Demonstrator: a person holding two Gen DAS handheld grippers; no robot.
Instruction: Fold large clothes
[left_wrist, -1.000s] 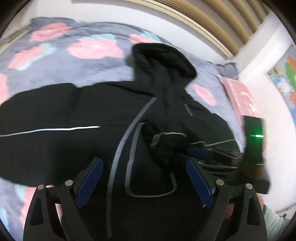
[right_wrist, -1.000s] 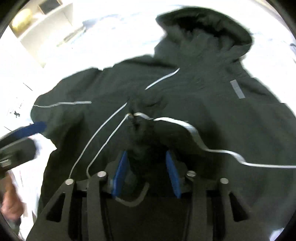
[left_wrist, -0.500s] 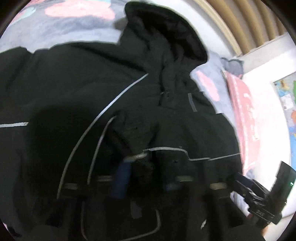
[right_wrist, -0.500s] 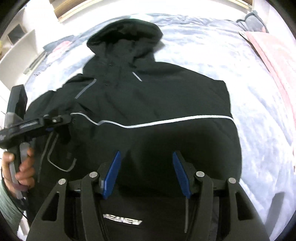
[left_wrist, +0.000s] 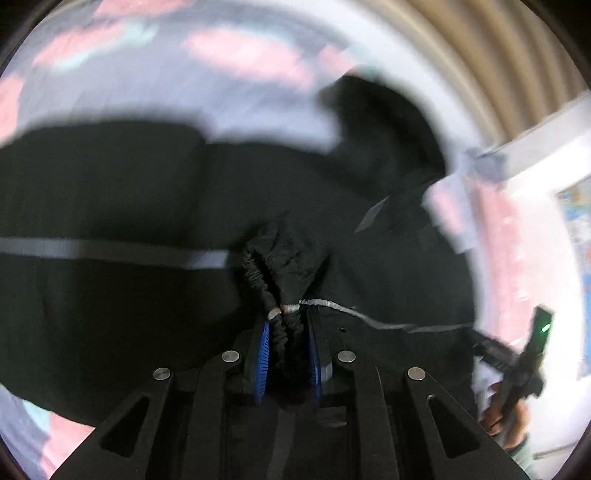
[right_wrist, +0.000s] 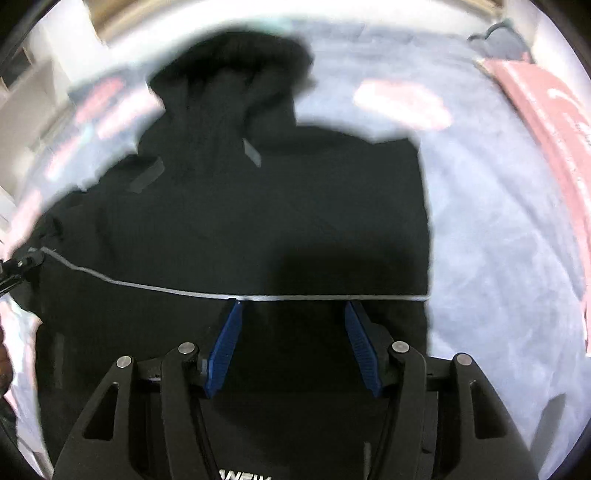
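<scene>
Between the left tongs (left_wrist: 287, 328) sits the black jacket's (left_wrist: 110, 192) bunched cuff (left_wrist: 286, 258)

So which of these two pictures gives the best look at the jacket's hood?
The right wrist view: the hood sits whole near the top, lying flat on the bedspread above the black jacket, though softened by blur. In the left wrist view the hood is a smeared dark shape off to the right, its outline unreadable.

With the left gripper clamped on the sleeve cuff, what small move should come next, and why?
Probably carry the cuff further across the black jacket and lay it on the body. The left gripper is shut on the bunched cuff, the sleeve is already folded over, and the right gripper hovers open above the fabric.
</scene>
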